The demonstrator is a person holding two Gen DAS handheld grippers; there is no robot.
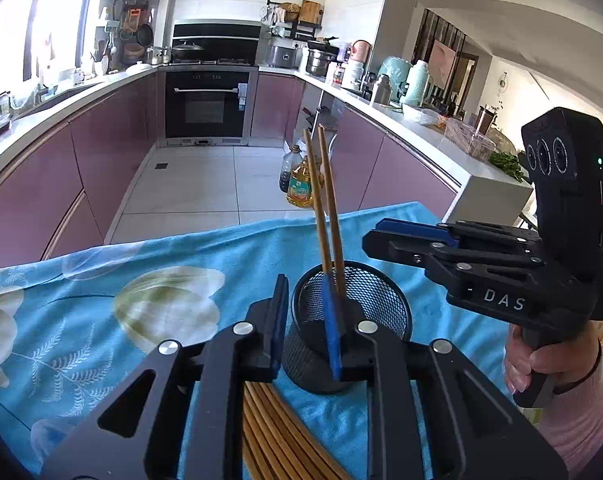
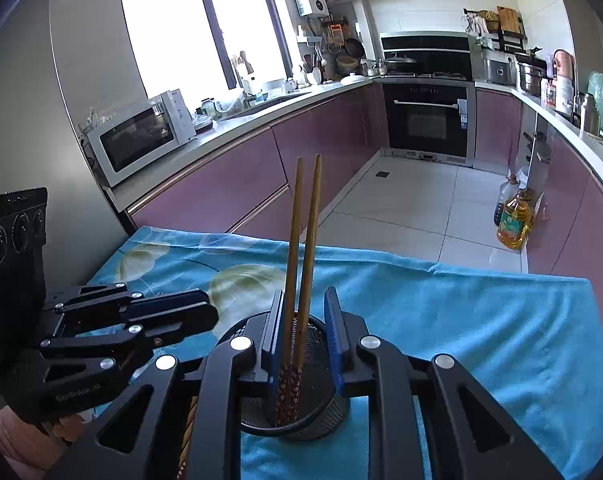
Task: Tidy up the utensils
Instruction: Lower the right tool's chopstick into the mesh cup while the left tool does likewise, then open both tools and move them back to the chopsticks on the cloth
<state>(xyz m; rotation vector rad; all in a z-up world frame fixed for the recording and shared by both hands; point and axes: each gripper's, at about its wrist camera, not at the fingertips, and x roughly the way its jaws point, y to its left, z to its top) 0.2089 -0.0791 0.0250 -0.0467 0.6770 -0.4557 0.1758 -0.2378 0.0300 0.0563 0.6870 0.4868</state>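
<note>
A black mesh cup (image 1: 353,320) (image 2: 301,400) stands on the blue flowered cloth (image 1: 141,280) (image 2: 461,320). Two wooden chopsticks (image 1: 327,216) (image 2: 301,248) stand upright in it. My left gripper (image 1: 307,326) is open, one finger outside the cup's left wall and one inside the rim. My right gripper (image 2: 307,340) is open above the cup, with the two chopsticks between its fingers near the left pad. It also shows in the left wrist view (image 1: 405,236), to the right of the cup. A bundle of several chopsticks (image 1: 277,432) (image 2: 187,436) lies on the cloth under the left gripper.
The table's far edge drops to the tiled kitchen floor. Oil bottles (image 1: 299,184) (image 2: 513,220) stand on the floor by the pink cabinets. A microwave (image 2: 141,136) sits on the left counter. The person's hand (image 1: 541,360) holds the right gripper's handle.
</note>
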